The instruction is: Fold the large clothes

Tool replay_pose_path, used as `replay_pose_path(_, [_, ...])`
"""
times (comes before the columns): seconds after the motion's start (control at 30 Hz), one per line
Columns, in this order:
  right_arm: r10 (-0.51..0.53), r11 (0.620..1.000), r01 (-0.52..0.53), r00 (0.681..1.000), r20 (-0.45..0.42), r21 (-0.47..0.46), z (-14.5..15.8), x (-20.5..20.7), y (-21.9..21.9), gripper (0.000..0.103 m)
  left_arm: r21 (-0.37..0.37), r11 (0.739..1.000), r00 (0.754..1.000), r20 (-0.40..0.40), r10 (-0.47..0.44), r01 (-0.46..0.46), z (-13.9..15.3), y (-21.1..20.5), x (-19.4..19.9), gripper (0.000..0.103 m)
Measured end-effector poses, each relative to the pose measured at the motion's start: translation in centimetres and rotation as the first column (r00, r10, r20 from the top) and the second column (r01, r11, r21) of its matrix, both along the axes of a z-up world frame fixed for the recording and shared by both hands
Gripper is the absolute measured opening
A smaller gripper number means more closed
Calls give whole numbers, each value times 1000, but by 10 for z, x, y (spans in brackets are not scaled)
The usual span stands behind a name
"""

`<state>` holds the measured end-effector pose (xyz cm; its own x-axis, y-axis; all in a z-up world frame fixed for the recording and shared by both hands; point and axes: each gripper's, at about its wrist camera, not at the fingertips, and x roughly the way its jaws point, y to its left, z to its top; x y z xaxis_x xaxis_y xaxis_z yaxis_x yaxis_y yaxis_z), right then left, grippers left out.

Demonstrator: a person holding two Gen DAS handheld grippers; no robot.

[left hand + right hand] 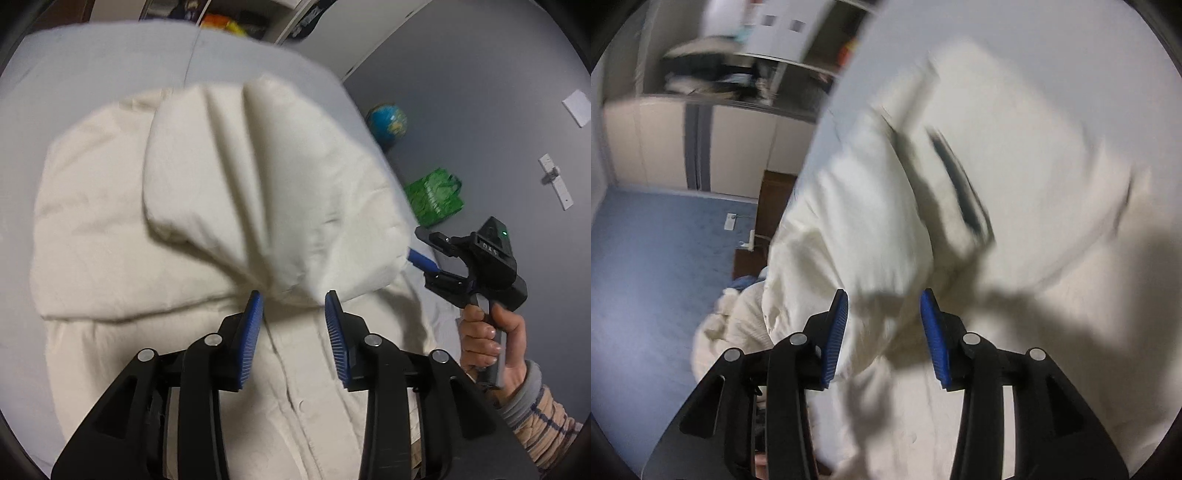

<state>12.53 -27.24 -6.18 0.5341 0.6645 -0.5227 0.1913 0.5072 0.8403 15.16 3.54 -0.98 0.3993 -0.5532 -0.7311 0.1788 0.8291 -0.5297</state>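
Note:
A cream padded jacket (pixel 110 229) lies spread on a bed, snap-button front facing up. One flap (pixel 258 177) is folded over its middle and looks blurred. My left gripper (pixel 293 299) stands open just in front of that flap's gathered edge, and its blue pads do not press the cloth. At the flap's right edge my right gripper (pixel 414 244), held by a hand (pixel 491 339), is open too, one blue finger (pixel 423 260) showing. In the right wrist view the right gripper (pixel 884 301) hangs open over the jacket (pixel 1015 140), with cloth under the gap but not pinched.
The bed has a pale grey sheet (pixel 92 62). Right of it, a globe (pixel 387 120) and a green bag (pixel 436 199) stand on the blue-grey floor. In the right wrist view a wardrobe (pixel 665 147) with a cluttered shelf stands beyond the floor, and a brown bed frame (pixel 772 206) edges the mattress.

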Motion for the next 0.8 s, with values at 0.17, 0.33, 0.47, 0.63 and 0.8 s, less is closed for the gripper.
replay_pose_path(0.17, [81,993,-66,984,159,-97,40,9,25,38,-5,1000,998,61,18,-17,25,2,9,43])
replay_pose_path(0.33, [237,953,-192,955,180,-233,44,26,76,38,-30,997,995,71,74,-72,27,2,26,43])
replay_pose_path(0.47, [320,921,-260,929,184,-289,44,27,99,38,-26,998,996,63,66,-65,22,-9,37,17])
replay_pose_path(0.63, [367,873,-279,916,160,-400,35,21,105,17,-2,997,997,34,74,-74,7,-1,28,12])
replay_pose_path(0.8, [353,894,-316,933,68,-317,7,15,92,17,17,997,995,-59,78,-77,-33,11,22,11])
